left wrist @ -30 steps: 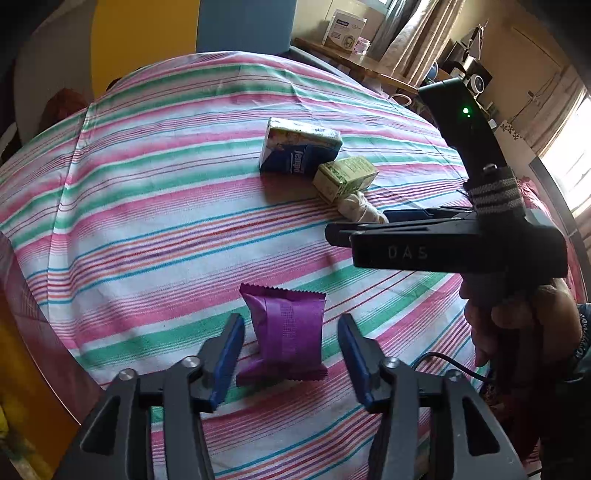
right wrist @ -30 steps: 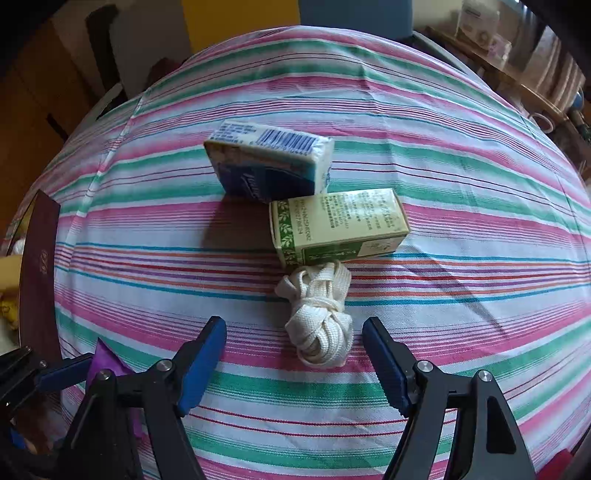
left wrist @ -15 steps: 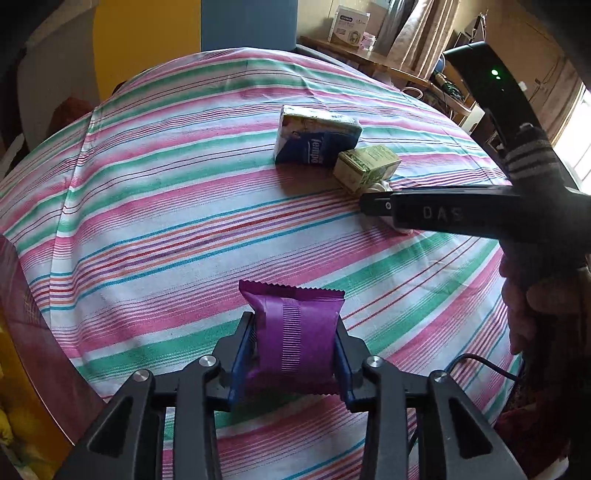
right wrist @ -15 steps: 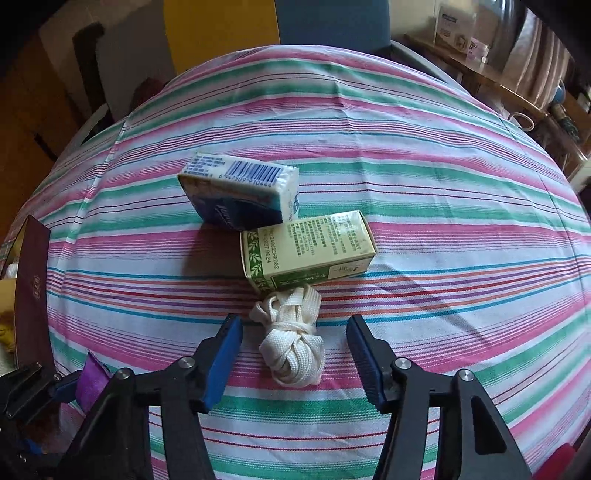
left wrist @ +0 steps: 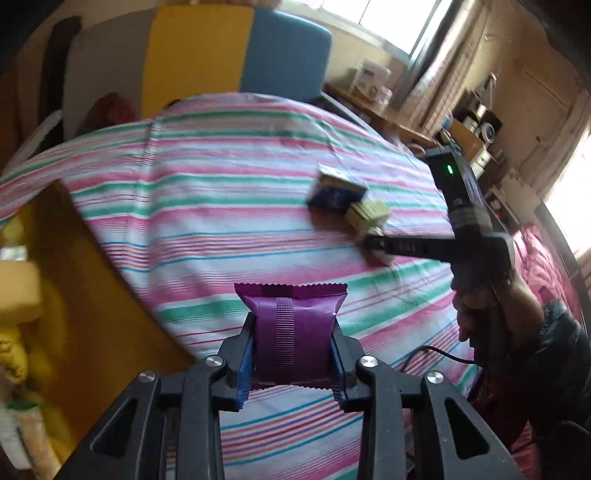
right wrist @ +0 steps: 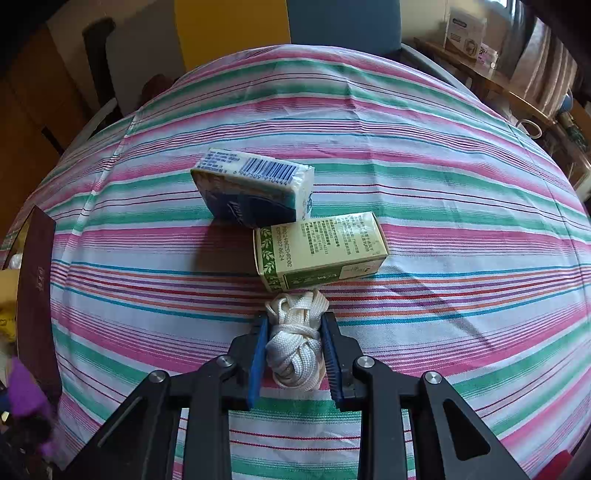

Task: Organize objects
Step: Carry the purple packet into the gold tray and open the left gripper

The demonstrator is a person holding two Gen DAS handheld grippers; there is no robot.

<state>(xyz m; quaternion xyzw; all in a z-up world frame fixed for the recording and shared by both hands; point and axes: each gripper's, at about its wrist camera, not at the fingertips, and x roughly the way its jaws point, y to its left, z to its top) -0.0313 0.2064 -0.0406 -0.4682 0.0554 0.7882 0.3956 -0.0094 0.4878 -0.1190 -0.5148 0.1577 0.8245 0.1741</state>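
Since a second ago both my claws closed: left claw [left wrist: 293,354] clamps the purple packet [left wrist: 291,325], lifted; right claw [right wrist: 294,354] pinches the rope [right wrist: 295,345]. Ahead, green box [right wrist: 319,249] reads "2027.06.24".

Daylight enters through bright, blown-out windows [left wrist: 380,14] beyond the striped cloth [left wrist: 229,206], upper right. The left wrist view is motion-blurred, especially the boxes on the cloth and the clutter left of it. The right wrist view is sharp; the green box [right wrist: 317,251] casts a dark shadow leftward. Fisheye bends both views' edges, and the corners go black.
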